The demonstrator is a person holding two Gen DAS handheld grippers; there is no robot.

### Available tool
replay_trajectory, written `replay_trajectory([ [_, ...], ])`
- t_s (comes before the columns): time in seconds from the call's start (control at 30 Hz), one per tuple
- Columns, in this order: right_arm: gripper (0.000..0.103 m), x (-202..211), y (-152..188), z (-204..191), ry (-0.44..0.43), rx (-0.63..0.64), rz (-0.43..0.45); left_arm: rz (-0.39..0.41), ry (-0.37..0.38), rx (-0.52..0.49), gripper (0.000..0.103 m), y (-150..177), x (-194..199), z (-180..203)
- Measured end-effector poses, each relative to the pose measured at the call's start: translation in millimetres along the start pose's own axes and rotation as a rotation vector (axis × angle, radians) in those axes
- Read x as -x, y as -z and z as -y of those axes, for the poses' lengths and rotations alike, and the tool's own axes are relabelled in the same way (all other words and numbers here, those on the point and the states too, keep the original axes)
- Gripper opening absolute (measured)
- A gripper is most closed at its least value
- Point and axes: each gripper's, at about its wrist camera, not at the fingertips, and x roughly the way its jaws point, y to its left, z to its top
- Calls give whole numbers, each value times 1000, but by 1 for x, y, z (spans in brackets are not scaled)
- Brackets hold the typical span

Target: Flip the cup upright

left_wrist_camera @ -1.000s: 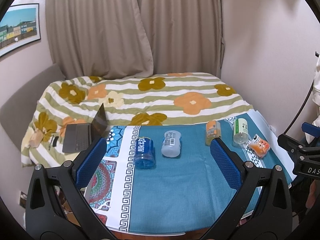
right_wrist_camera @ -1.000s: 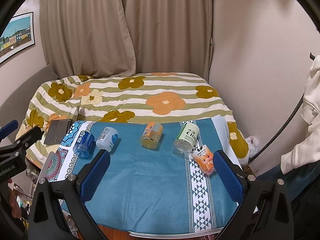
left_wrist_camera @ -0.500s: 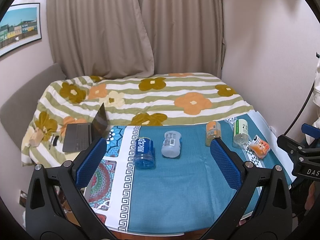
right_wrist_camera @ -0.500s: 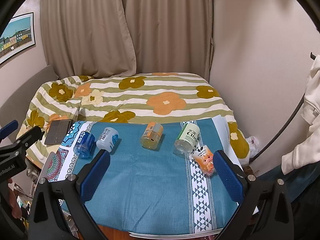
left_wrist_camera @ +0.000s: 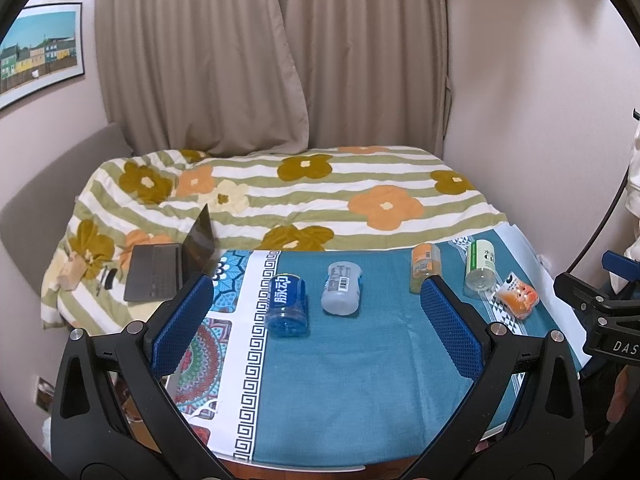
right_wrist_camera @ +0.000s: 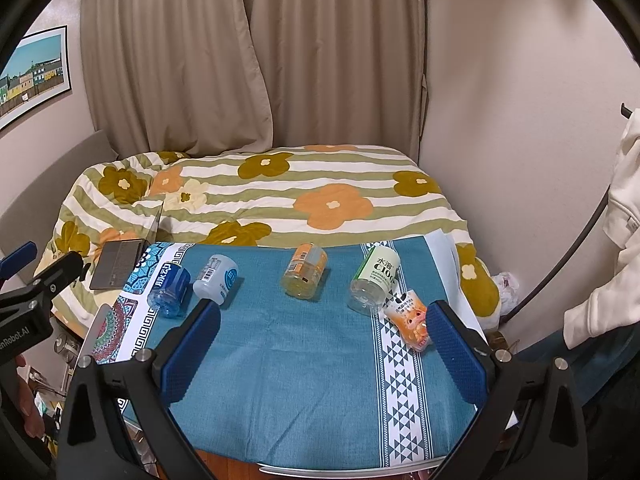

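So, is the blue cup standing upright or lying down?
Lying down. The blue cup rests on its side on the tablecloth, label facing up.

This is a bedroom in someone's home. A bed (left_wrist_camera: 304,200) under a striped quilt with big orange and olive flowers fills the space up to the beige curtains (left_wrist_camera: 272,56), which hang closed across the far wall, and an open laptop (left_wrist_camera: 168,264) sits on the quilt near its left edge. A framed picture of coloured houses (left_wrist_camera: 38,46) hangs on the pale wall to the left, a white garment (right_wrist_camera: 616,216) hangs at the right, and the tabletop (right_wrist_camera: 304,344) drawn up to the foot of the bed wears a patterned teal cloth.
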Motion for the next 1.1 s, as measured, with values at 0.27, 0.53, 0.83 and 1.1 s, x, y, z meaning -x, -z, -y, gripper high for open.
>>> replay_trajectory([
  [0.27,103,1,0,1,0,0,1,5,-4,-3,103,-1,5,0],
  [0.53,103,7,-2,-4,-3,-1,5,16,-7,-8,103,1,9,0],
  [0.83,103,12,-3,-8,-8,-2,5,20,-8,-15,103,-1,13,-3],
  [1.1,103,13,3,-3,-5,-53,-21,-24,22,-22,103,1,4,-9],
])
